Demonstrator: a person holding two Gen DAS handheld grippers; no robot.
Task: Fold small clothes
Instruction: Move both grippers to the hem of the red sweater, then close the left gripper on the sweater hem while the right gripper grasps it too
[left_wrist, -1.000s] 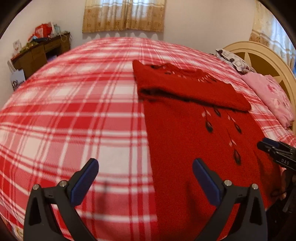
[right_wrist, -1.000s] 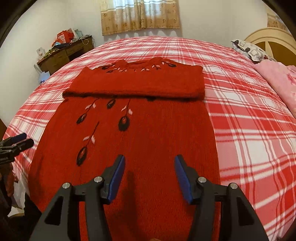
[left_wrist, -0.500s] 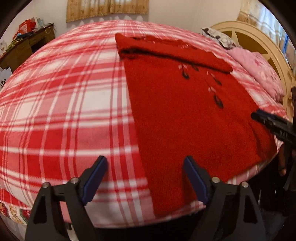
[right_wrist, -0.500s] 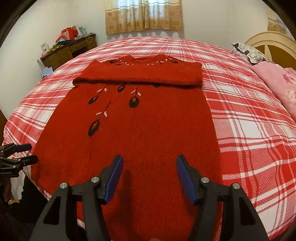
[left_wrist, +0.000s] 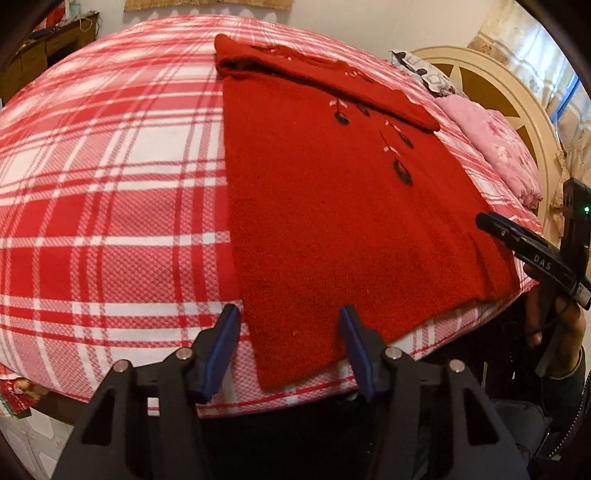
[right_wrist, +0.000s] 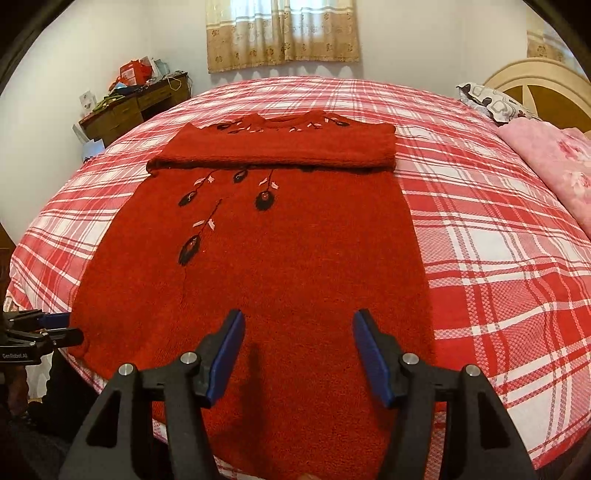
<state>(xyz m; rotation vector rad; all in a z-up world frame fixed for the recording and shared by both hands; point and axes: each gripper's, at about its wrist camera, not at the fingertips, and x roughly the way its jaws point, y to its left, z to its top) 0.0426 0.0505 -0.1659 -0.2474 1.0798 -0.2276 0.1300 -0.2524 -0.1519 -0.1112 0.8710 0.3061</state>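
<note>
A red knit sweater (left_wrist: 332, 206) with dark leaf embroidery lies flat on the red plaid bedcover (left_wrist: 110, 206), its sleeves folded across the chest (right_wrist: 280, 147). My left gripper (left_wrist: 289, 321) hangs over the sweater's near left hem corner; its jaws are closing, and the corner lies between them with the pads off the cloth. In the right wrist view it shows at the bed's left edge (right_wrist: 72, 326). My right gripper (right_wrist: 298, 325) stands open above the hem of the sweater (right_wrist: 280, 266), nearer its right side, holding nothing. It also shows from the side (left_wrist: 487, 223).
A pink quilt (right_wrist: 554, 166) and a patterned pillow (right_wrist: 491, 103) lie by the cream headboard (left_wrist: 491, 85) on the right. A cluttered wooden desk (right_wrist: 136, 107) stands against the far left wall. The bed's near edge drops off just below both grippers.
The left gripper has swung over to the sweater's near left corner at the bed edge, tipped downward, and its jaws have narrowed. The right gripper has drawn back slightly toward the hem.
</note>
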